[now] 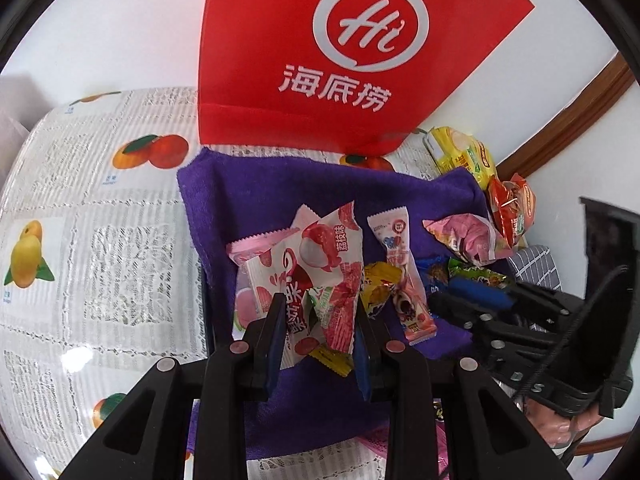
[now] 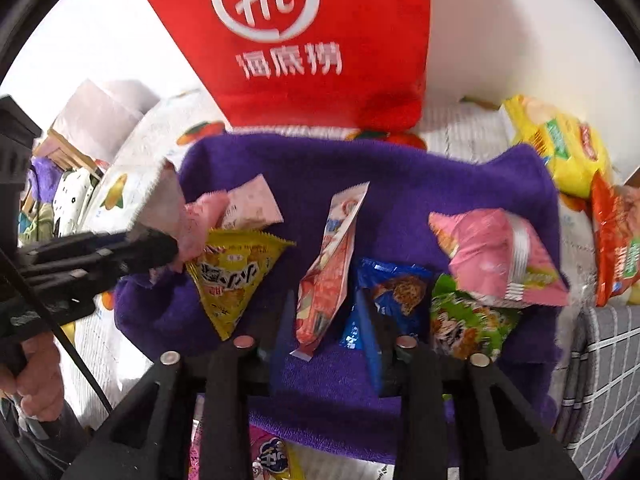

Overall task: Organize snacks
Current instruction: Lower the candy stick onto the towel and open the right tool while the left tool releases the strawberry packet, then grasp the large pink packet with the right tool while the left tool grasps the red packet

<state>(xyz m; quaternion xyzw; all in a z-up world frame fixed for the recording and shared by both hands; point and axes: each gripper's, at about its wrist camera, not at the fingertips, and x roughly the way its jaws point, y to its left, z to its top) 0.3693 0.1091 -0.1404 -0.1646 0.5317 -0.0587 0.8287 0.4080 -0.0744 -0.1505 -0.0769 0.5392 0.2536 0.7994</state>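
In the left wrist view my left gripper (image 1: 318,308) is shut on a pink-and-white lychee candy packet (image 1: 320,248), with other small wrappers bunched in the same grip, held over a purple towel (image 1: 248,200). In the right wrist view the same gripper (image 2: 168,248) comes in from the left with the pink packets (image 2: 204,216) at its tip. My right gripper (image 2: 325,300) stands slightly open around a long pink-orange stick packet (image 2: 328,272) that lies on the towel (image 2: 400,168). Its pads do not press on the packet.
A red cloth bag (image 2: 320,40) stands behind the towel. On the towel lie a yellow triangular packet (image 2: 236,276), a blue packet (image 2: 396,284), a green packet (image 2: 468,320) and a pink packet (image 2: 496,256). A yellow chip bag (image 2: 560,144) and a red-orange one (image 2: 616,240) sit at the right.
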